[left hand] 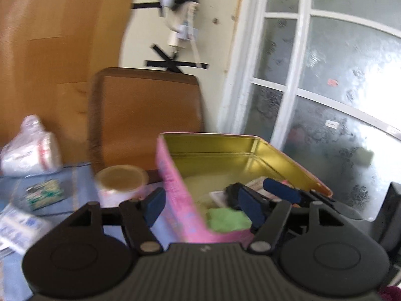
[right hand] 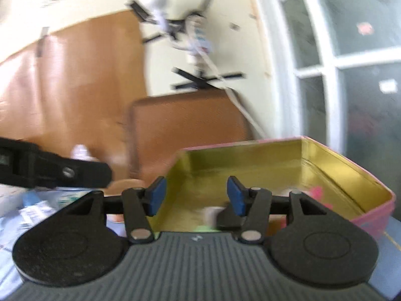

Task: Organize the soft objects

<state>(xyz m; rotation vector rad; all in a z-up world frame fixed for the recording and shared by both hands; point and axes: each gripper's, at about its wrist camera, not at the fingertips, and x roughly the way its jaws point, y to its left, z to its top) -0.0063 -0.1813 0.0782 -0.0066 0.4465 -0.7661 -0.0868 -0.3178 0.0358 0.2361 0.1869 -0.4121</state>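
- Left gripper point(left hand: 203, 207) hangs over the near corner of the pink tin point(left hand: 175, 188), jaws apart, one blue pad either side of the tin's wall, gripping nothing.
- Green soft cloth point(left hand: 226, 219) lies inside the tin's gold interior, near that corner.
- Right gripper point(right hand: 196, 198) sits at the tin's near edge, jaws parted and empty.
- Tape roll point(left hand: 120, 184) stands just left of the tin.
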